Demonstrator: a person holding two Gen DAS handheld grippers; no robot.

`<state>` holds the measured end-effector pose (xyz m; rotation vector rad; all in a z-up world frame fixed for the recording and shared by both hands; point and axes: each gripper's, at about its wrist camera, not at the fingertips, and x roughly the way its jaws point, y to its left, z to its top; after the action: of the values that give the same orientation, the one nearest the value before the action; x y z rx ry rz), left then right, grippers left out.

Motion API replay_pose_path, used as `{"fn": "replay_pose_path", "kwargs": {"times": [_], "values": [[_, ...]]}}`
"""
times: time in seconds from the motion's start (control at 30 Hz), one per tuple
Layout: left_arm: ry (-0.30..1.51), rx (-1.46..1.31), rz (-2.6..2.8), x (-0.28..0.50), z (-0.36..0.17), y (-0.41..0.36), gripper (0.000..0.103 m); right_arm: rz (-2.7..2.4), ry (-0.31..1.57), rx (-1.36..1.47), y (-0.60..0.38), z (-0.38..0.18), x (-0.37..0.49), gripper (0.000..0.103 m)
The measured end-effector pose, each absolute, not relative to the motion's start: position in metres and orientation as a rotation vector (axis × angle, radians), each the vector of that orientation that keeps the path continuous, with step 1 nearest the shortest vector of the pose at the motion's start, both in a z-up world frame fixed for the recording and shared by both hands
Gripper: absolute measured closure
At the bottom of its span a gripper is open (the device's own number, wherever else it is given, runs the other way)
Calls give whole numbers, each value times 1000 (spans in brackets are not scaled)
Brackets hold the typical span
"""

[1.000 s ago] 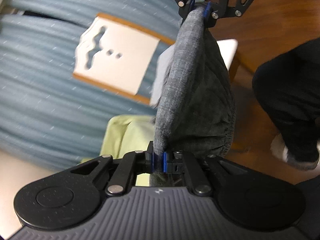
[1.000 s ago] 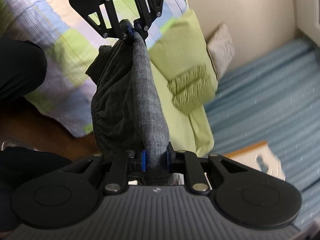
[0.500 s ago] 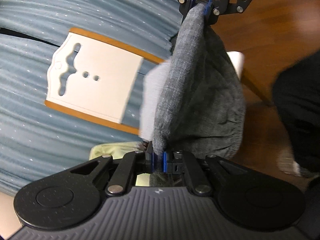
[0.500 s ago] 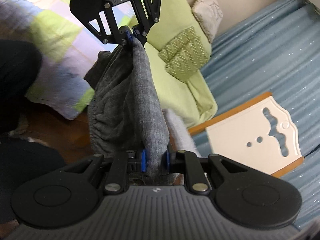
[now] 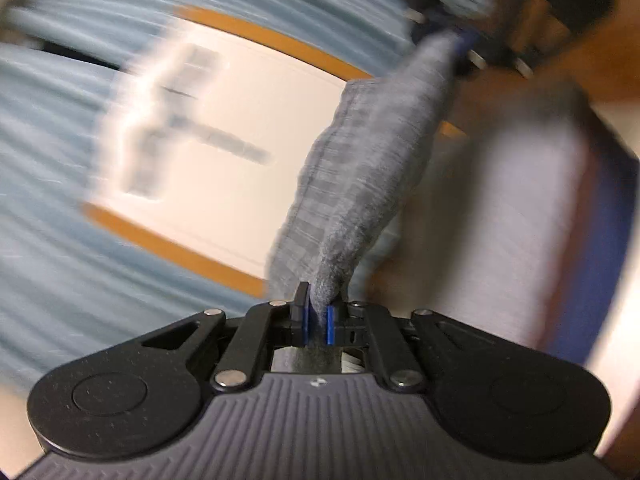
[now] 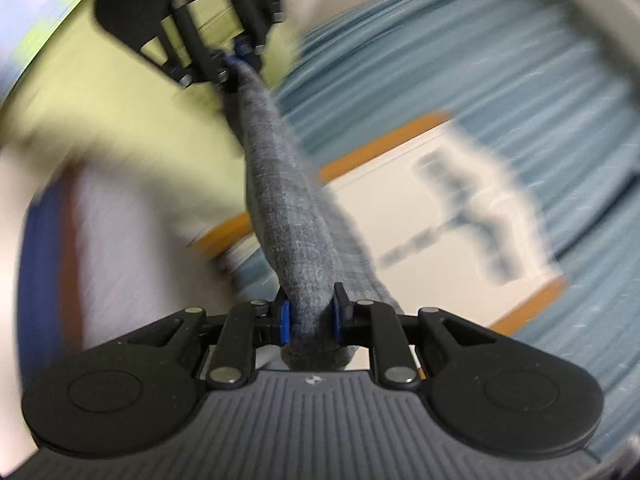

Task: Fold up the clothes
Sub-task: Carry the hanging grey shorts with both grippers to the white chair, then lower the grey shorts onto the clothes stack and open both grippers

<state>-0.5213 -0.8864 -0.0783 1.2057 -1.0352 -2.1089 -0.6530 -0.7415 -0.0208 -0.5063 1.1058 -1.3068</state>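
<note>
Two close, facing wrist views, each down its tongs, sharing the white board between.

Garment strung between left claw and right claw, above board on ribbed cover.

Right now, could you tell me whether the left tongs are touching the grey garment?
Touching. In the left wrist view the left tongs are clamped on the grey garment, with cloth pinched between both blue pads and bulging out behind them.

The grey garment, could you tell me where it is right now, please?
The grey garment hangs stretched between the left hand-held gripper and right hand-held gripper, above the white board.
</note>
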Motion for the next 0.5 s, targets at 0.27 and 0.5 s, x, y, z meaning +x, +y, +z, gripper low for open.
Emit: {"fn": "replay_pose_path", "kwargs": {"times": [0.27, 0.5], "values": [[-1047, 1156, -2157, -499, -96, -888, 85, -1260, 1204, -542, -724, -54, -653, 75], [-1042, 1113, -2146, -504, -87, -895, 94, -1251, 1250, -581, -718, -53, -641, 89]]}}
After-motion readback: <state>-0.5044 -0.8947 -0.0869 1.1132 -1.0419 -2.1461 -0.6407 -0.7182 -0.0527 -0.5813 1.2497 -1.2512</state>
